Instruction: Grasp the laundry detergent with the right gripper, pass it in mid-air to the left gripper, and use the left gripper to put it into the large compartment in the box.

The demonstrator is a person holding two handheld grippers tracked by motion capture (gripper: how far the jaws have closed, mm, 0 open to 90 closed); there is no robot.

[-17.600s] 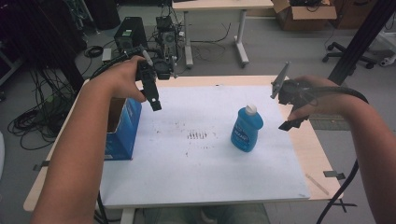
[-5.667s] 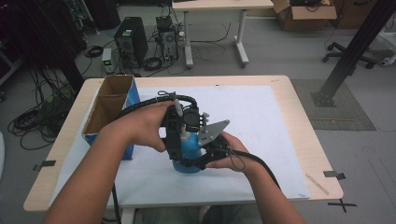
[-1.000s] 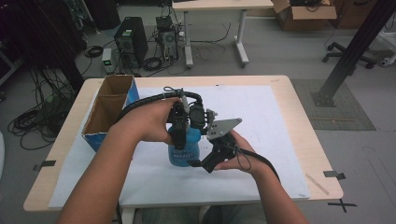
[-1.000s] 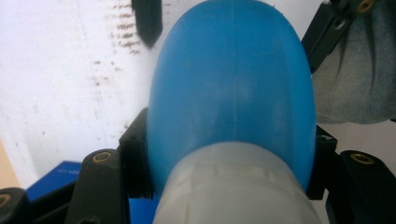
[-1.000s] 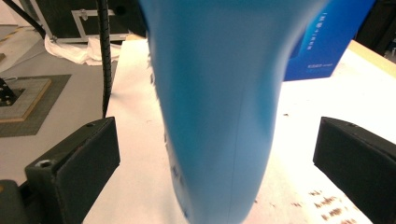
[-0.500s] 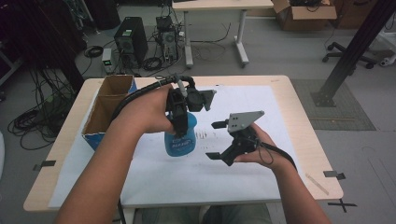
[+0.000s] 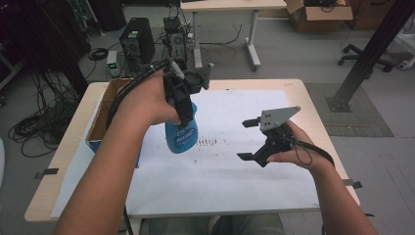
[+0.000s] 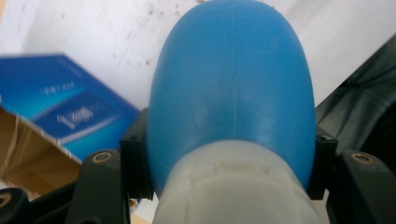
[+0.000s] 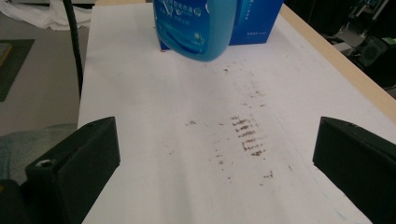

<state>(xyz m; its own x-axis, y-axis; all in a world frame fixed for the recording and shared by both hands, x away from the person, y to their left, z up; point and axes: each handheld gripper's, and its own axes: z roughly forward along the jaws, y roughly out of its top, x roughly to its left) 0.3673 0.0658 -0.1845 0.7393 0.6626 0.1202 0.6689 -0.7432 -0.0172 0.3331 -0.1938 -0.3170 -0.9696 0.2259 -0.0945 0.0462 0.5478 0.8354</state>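
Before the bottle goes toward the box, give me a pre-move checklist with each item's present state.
1. Left gripper shut on the blue bottle, gripped near its neck: ok.
2. Bottle lifted off the white sheet: ok.
3. Right gripper open and apart from the bottle: ok.
4. Cardboard box open at the top: ok.
5. Free room inside the box: cannot tell.
6. Bottle cap closed: cannot tell.
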